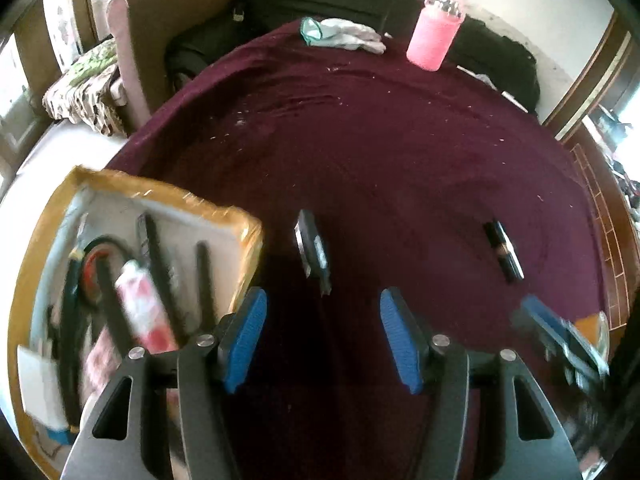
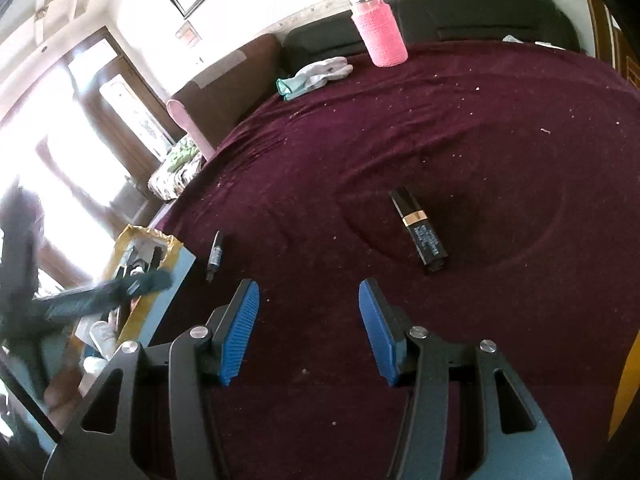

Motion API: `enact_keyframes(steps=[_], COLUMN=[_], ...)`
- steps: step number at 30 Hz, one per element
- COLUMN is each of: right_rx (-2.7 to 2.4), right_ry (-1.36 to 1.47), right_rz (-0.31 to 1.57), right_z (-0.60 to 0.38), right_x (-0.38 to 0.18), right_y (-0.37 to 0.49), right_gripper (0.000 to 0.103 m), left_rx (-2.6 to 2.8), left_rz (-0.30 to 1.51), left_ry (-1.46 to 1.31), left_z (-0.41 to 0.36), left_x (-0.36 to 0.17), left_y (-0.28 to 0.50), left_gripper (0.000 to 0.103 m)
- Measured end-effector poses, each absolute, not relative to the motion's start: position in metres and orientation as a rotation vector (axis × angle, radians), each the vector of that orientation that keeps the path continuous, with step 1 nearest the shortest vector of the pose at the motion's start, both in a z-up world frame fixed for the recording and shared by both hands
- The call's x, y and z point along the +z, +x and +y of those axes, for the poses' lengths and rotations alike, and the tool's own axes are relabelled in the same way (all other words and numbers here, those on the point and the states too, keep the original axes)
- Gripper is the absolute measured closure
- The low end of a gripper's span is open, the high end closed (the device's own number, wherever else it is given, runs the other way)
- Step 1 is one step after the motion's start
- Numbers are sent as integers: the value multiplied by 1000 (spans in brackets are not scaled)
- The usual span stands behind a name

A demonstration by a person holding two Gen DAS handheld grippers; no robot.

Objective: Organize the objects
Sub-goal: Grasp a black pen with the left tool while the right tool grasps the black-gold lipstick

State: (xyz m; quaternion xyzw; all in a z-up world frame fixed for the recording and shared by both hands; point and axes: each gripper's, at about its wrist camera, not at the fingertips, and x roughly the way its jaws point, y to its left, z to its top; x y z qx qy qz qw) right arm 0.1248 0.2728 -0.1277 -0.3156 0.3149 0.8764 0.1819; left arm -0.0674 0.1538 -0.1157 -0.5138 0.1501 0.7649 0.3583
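Maroon cloth (image 1: 360, 140) is showing between both our spread, empty grippers: left gripper (image 1: 323, 336), right gripper (image 2: 308, 332). Ahead of the left jaws we are eyeing a slim marker (image 1: 312, 250); closing off-centre could roll it away.

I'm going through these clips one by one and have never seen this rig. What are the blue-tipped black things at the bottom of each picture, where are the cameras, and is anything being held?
Each picture comes from a fisheye camera on a hand-held two-finger tool, looking forward along its fingers; a person carries one in each hand. The left view shows the left tool, the right view the right tool. Both are open and hold nothing.

Below them is a surface under a maroon cloth. On it lie a slim pen-like item and a black cosmetic tube with a gold band. At the far edge stand a pink bottle and a light glove. At the left sits a cardboard box, already holding several items.
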Motion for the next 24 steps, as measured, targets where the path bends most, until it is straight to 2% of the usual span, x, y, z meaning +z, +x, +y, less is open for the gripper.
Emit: enact_keyframes(steps=[3,5,6,8,13,15,24], right_rx=[2464,2450,2449,2448,2435,2435,2380], right_ry=[-897,-891,-889,-881,-854,-853,-839], right_rz=[903,900,902,906,896,899,927], right_z=[274,274,274,274,277,277,290], right_x=[-129,-128,-128,-126,-123,-123,-130], right_y=[127,129,129,131,135,136,140], right_gripper=[52,52,52,52,52,52,52], left_rx=[2030,2034,2023,2008,2021,2017,1828], left_rz=[508,541,538,542,571,573,578], left_ry=[-1306,-1330,-1356,-1392,-1385,-1381,-1341], left_z=[176,182,184,187,187,182,139], left_x=[-126,-136,-141,-150,-157,-156,-153], left_y=[-70,-74,-76,-79,-81,-79,-14], left_gripper=[53,65,67,78,82,90,91])
